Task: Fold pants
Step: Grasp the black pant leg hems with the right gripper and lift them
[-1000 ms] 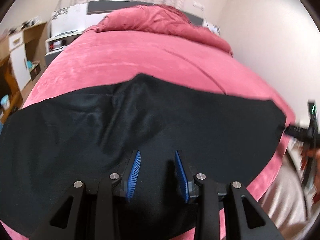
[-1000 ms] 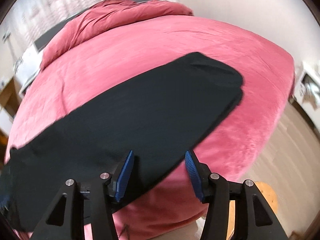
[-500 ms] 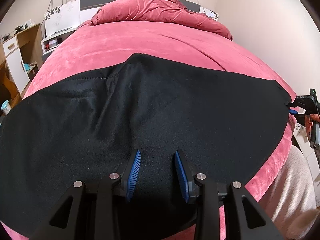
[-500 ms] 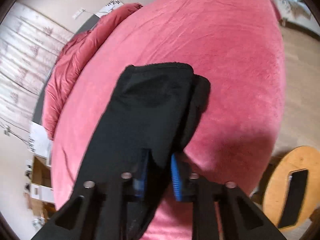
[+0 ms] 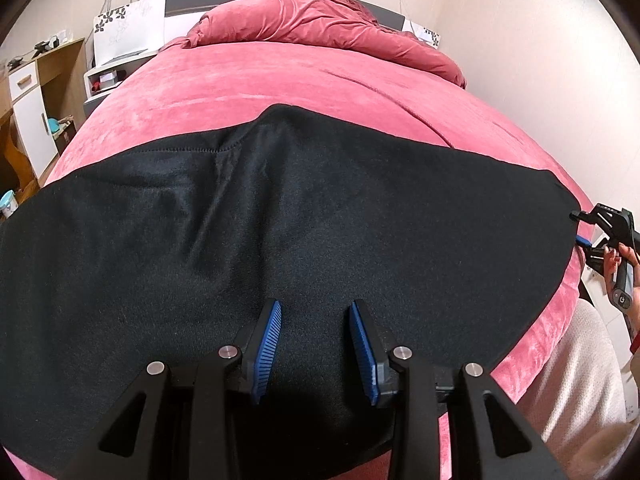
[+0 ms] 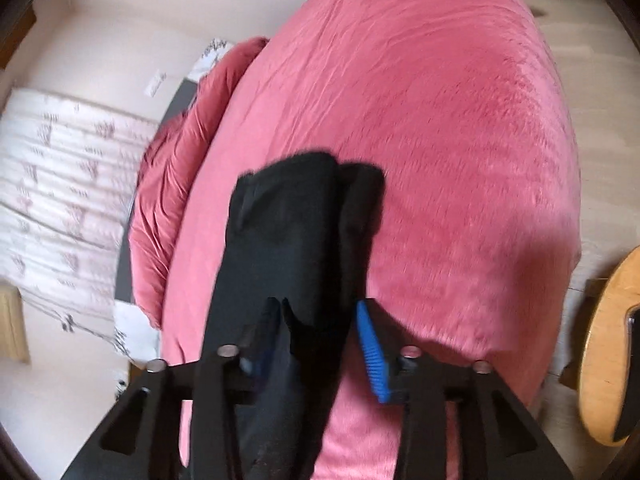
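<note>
Left wrist view: black knit pants (image 5: 304, 232) lie flat across the pink plush bed (image 5: 248, 84), unchanged; left tongs (image 5: 316, 350) hover over them, parted, empty. Right wrist view: right tongs (image 6: 320, 354), clamped on the leg end half a second ago, look wider now, cloth between them; grip uncertain, fold possibly beginning.

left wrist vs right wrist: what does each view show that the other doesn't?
Left wrist only: the black pants spread flat across the bed, the left tool open above them gripping nothing, the desk at left, and the right tool at the pants' far right end.

Right wrist only: the leg end bunched between the right tool's fingers, and a wooden stool on the floor.

Both: the pink bed, the rumpled duvet, the curtain.
</note>
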The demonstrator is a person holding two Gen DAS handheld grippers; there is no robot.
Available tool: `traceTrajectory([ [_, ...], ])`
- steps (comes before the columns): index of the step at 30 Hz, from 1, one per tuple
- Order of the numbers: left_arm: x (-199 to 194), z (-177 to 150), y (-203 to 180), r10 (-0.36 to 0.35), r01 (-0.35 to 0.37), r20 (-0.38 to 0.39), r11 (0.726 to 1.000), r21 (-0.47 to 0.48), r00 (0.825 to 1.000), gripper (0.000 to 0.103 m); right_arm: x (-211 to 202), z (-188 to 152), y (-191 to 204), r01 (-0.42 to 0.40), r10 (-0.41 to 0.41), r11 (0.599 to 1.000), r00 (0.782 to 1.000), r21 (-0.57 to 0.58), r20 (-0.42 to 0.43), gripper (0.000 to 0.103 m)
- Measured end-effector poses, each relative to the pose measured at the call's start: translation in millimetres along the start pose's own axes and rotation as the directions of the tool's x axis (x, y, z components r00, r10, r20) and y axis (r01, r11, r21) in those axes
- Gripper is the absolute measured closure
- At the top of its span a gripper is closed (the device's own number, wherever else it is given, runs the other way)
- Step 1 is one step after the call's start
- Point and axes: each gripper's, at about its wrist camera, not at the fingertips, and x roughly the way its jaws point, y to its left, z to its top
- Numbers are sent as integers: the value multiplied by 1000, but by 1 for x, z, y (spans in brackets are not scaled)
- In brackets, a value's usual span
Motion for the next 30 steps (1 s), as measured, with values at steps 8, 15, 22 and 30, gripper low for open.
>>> traceTrajectory([
  [8, 0, 2, -1, -1, 1, -20, 1000, 6, 1000, 66, 9, 28, 3, 61, -59, 997, 998, -47, 29, 57],
  [15, -1, 15, -6, 41, -40, -45, 998, 40, 998, 66, 24, 47, 14, 93, -91, 986, 996, -140, 22, 51],
  [22, 1, 33, 8, 128, -128, -12, 992, -16, 992, 65, 36, 53, 10, 75, -74, 983, 997, -167, 9, 47],
  [30, 21, 35, 1, 196, -196, -25, 980, 19, 980, 59, 32, 47, 17, 125, -127, 966, 992, -226, 7, 74],
])
